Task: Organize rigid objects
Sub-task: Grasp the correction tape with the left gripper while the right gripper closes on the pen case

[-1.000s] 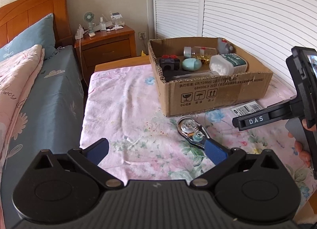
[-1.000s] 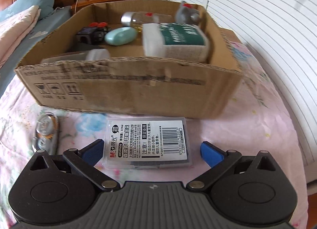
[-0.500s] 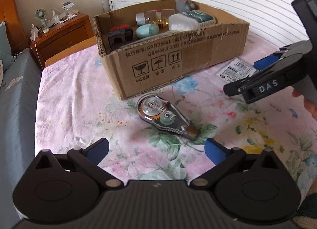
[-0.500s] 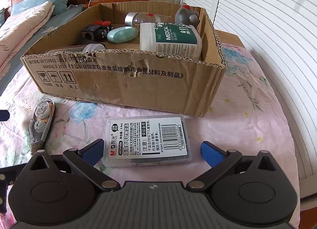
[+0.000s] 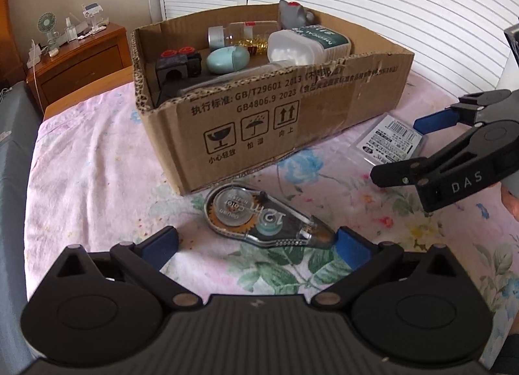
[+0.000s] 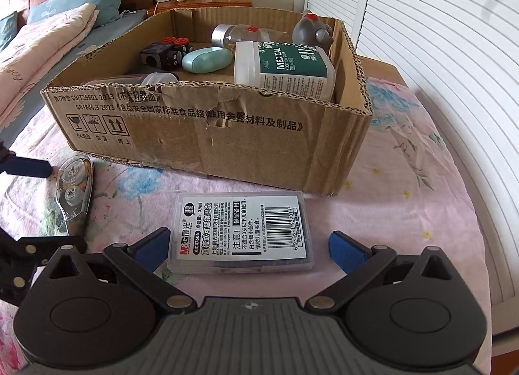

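Left gripper: fingers spread wide, low over the floral-covered table — the correction tape dispenser lies between them, its tip just beside the right finger.
Right gripper: fingers apart, holding nothing; the clear refill case lies flat between them.
Cardboard box: just behind both items — holds a medical cotton container, a teal oval case and other small things.
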Demonstrator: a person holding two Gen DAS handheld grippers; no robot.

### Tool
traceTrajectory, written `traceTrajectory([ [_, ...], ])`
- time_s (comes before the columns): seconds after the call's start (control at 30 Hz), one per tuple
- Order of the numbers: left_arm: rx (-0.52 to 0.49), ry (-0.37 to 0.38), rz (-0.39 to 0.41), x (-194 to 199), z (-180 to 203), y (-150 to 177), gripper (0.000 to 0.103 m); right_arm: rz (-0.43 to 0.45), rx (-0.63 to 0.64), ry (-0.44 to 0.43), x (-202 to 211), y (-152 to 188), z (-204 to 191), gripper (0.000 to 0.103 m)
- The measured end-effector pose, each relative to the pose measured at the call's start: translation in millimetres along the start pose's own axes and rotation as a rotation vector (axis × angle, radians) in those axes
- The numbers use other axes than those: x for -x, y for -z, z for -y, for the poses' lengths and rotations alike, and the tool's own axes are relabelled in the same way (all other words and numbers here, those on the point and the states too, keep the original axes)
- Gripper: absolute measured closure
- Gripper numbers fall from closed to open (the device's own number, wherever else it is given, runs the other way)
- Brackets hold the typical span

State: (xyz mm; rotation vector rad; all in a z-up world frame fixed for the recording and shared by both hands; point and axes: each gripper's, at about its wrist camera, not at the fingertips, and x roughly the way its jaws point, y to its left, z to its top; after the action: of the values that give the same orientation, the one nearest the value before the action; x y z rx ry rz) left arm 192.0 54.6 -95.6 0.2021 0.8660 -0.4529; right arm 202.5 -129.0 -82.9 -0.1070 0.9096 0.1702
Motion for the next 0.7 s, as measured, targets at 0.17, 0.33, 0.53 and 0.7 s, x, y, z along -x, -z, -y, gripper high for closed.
traceTrajectory([
  [0.17, -0.024, 0.02, 0.03, -6, 3, -4, 0.001, 0.004, 0.007, -0.005, 0, 0, 0, 0.0],
  [0.33, -0.043, 0.047, 0.048, -4, 5, -4, 0.007, 0.01, 0.011, -0.008, 0, 0, 1, 0.0],
  [0.53, -0.083, 0.092, 0.027, 7, 16, 3, 0.014, 0.01, 0.011, -0.008, 0, 1, 1, 0.0],
  [0.7, -0.127, 0.107, 0.004, 16, 24, 11, 0.011, 0.013, 0.013, -0.011, 1, 1, 1, 0.0],
])
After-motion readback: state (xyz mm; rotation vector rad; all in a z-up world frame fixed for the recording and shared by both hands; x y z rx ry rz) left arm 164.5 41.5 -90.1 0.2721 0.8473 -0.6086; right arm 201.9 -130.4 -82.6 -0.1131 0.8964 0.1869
